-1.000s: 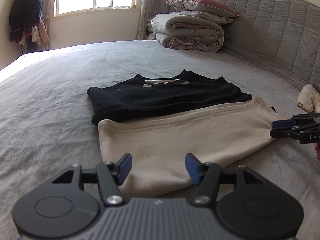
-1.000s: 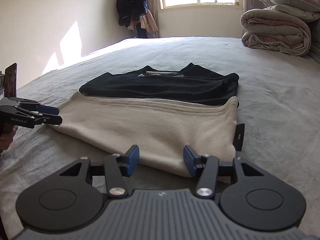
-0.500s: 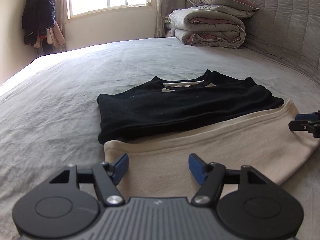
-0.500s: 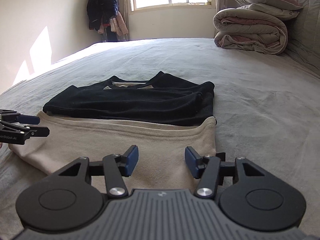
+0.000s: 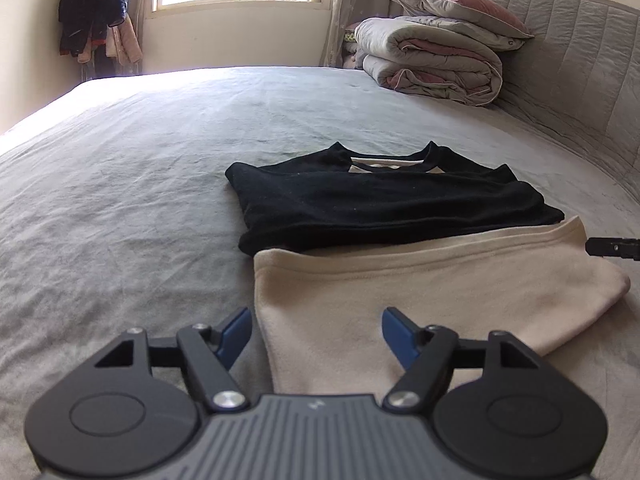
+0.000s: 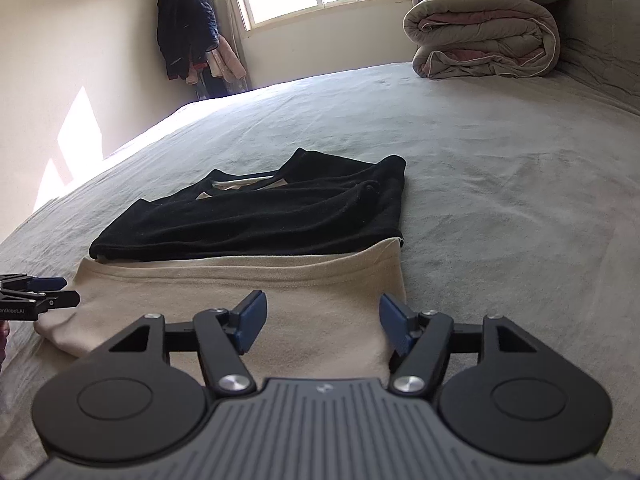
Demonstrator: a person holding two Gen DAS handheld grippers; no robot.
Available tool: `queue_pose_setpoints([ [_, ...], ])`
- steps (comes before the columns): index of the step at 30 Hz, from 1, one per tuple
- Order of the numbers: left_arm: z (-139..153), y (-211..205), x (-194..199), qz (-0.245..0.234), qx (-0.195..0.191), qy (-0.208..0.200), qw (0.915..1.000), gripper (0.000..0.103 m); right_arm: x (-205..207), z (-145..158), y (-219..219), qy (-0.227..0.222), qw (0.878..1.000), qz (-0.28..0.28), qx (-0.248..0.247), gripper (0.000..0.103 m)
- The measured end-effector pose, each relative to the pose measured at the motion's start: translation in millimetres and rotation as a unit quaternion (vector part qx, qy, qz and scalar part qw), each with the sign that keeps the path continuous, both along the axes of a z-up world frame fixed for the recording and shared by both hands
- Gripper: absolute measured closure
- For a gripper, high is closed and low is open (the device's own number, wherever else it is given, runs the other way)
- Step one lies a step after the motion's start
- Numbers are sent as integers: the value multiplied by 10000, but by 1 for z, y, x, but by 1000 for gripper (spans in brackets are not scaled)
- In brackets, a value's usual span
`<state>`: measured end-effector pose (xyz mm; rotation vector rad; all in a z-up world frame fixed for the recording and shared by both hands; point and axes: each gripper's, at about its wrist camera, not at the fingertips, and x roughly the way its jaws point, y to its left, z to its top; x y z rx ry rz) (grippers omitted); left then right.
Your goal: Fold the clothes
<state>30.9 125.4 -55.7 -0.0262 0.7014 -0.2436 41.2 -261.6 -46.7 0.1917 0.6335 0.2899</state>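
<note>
Garment [image 5: 400,240] of black and beige lies half-folded on the bed [image 5: 120,200], one final fold seemingly left, while left claw [image 5: 316,330] and right claw [image 6: 322,320] spread wider, gripping nothing.

A grey-sheeted bed [image 5: 120,184] carries a folded black-and-beige garment [image 5: 400,248] and, farther back, a rolled quilt [image 5: 432,64]
</note>
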Motion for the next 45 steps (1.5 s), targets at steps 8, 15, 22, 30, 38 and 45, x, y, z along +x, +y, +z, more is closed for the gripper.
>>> queue_pose_setpoints([
  [8,6,8,-2,166,-502,443,9976,14,5,5,-22,535,9951,-94,827,32],
  [15,0,29,4,444,-1008,1057,9883,13,2,3,-45,1073,9791,-271,1705,31],
  [22,-1,63,3,473,-1984,1596,9659,13,2,-12,-87,2147,9258,-508,3071,31],
  [30,-8,92,5,445,-2645,2179,9384,14,-2,-9,-96,2699,9100,-191,3141,31],
  [38,-21,90,12,257,-3008,2403,9226,15,-6,-10,-85,2766,9111,83,3054,29],
  [45,-28,75,21,94,-3107,2408,9194,14,-2,-13,-69,2698,9122,228,3076,23],
])
